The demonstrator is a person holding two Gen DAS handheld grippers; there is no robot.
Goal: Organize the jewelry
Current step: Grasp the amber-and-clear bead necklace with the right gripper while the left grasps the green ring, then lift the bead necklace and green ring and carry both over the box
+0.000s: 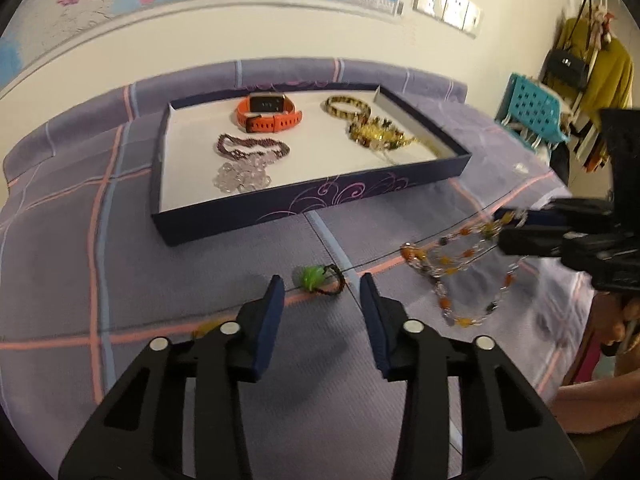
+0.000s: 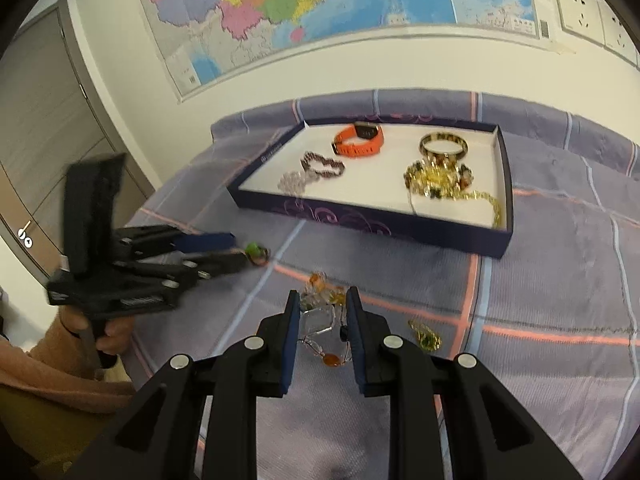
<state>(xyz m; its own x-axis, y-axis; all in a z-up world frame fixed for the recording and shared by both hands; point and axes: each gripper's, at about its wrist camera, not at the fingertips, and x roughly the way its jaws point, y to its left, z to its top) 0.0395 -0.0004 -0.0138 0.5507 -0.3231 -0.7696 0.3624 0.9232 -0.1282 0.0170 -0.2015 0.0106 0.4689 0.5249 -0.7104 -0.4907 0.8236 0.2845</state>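
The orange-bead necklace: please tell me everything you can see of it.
The necklace is a thin silvery chain strung with orange, amber and clear beads, in several loops. The right tool is shut on its upper part, and the loops hang down, lifted off the purple checked sheet. It is outside the tray, to its front right.

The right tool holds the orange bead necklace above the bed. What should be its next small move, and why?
Probably carry the necklace toward the tray. The right tool seems shut on it, the strand hangs off the bedspread, and the tray's near half has free room.
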